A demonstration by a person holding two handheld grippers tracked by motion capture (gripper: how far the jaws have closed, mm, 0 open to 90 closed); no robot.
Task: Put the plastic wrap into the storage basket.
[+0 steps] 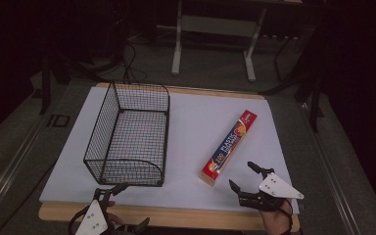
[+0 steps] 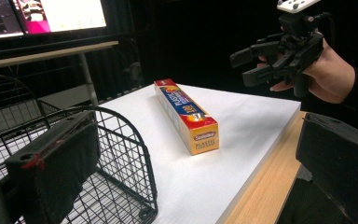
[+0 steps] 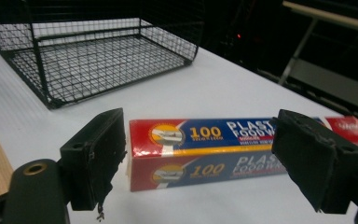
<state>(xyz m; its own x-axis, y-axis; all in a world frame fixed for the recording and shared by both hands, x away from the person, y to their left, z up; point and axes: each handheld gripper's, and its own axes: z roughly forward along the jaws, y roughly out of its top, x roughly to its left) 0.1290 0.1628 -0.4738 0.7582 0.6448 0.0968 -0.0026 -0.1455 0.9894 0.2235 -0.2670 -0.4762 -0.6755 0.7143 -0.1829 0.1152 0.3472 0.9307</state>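
The plastic food wrap box (image 1: 228,148) lies flat just ahead of the right gripper (image 1: 247,177), whose jaws stand wide apart, empty. The left gripper (image 1: 127,205), also spread open, hovers just before the wire basket (image 1: 127,134).

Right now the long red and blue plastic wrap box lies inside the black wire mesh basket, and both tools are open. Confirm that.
Not quite. The long red and blue plastic wrap box lies on the white table sheet, outside and to the right of the black wire mesh basket, as the high view shows. The left tool and right tool are indeed both open.
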